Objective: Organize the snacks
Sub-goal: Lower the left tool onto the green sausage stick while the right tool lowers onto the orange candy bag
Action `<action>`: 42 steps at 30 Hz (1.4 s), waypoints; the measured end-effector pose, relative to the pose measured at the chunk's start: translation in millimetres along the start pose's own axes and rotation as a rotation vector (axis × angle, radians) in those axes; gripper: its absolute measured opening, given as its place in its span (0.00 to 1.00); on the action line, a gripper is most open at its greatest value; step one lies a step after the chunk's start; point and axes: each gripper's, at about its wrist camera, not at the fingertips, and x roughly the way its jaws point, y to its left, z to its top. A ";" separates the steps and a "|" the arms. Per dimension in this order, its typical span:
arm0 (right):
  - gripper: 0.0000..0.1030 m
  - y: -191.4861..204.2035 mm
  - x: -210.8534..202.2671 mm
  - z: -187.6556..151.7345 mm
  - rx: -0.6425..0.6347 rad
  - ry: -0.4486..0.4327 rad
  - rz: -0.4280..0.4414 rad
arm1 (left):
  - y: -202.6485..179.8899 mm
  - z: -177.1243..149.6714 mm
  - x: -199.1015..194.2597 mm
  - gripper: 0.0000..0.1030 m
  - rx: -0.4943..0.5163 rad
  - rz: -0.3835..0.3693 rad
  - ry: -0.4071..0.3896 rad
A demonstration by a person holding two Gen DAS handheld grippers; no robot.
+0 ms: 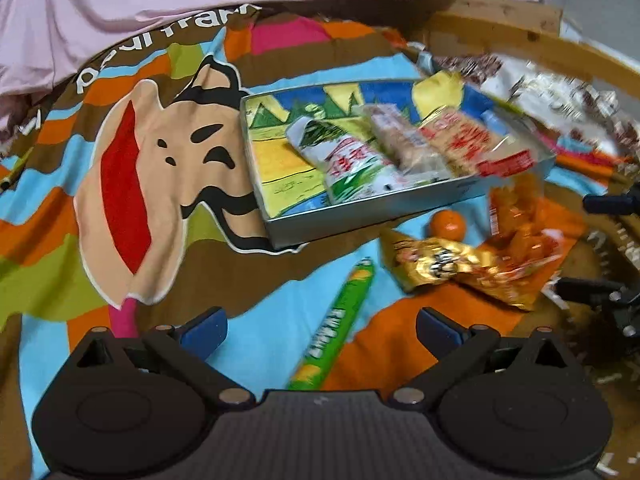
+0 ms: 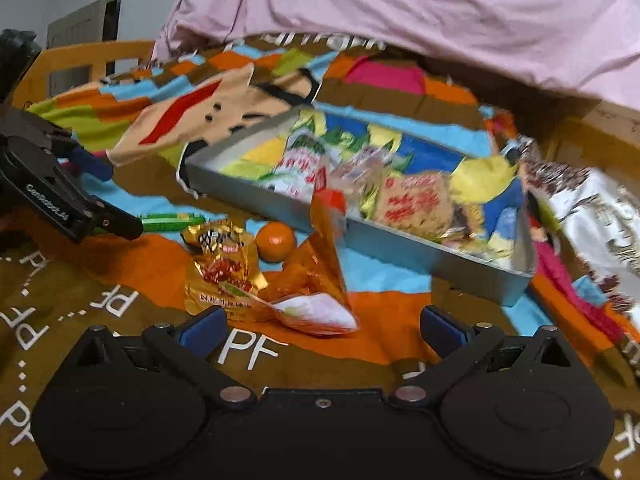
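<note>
Right wrist: crinkled foil packet (image 2: 224,268), metal tray (image 2: 400,248).

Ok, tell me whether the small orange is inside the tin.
No, the orange sits on the blanket just outside the tin.

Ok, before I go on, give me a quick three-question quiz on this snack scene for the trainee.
1. True or false: the green tube already lies inside the tin tray.
2. Which is nearest the small orange fruit? A) gold packet B) pink bedding C) wooden frame
3. Fill in: both the left gripper and the right gripper are ____ and hold nothing.

Key: 1 false, it lies on the printed blanket outside the tray; 2 A; 3 open.
</note>
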 end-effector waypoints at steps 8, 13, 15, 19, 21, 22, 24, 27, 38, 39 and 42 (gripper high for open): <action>0.99 -10.3 25.0 4.6 0.057 0.002 0.020 | 5.9 4.0 28.0 1.00 0.031 -0.006 0.101; 0.98 -7.9 32.0 6.1 0.050 -0.013 0.042 | 1.4 3.0 26.4 0.91 0.052 -0.059 0.079; 0.93 -5.0 32.9 7.1 0.036 -0.020 0.060 | -4.1 2.4 25.2 0.82 0.083 -0.078 0.077; 0.86 -3.0 32.9 7.7 0.027 -0.027 0.077 | -10.8 3.6 22.0 0.72 0.124 -0.099 0.080; 0.83 -3.1 33.3 7.7 0.030 -0.028 0.089 | -10.4 5.3 22.4 0.66 0.126 -0.114 0.089; 0.82 -3.0 33.6 7.7 0.031 -0.028 0.092 | -9.7 6.6 22.4 0.57 0.123 -0.127 0.096; 0.81 -2.6 33.8 7.4 0.032 -0.027 0.095 | -8.7 8.3 23.1 0.50 0.120 -0.151 0.108; 0.81 -3.1 34.6 7.1 0.039 -0.025 0.100 | -12.8 9.8 23.7 0.48 0.149 -0.145 0.118; 0.61 -7.9 36.0 6.8 0.092 -0.011 0.165 | 1.1 16.5 32.6 0.46 -0.033 -0.173 0.226; 0.60 -8.1 34.9 7.0 0.099 -0.010 0.167 | 1.7 16.4 32.0 0.44 -0.055 -0.167 0.230; 0.54 -9.0 29.3 6.8 0.126 0.000 0.166 | 2.5 15.4 27.7 0.39 -0.149 -0.146 0.251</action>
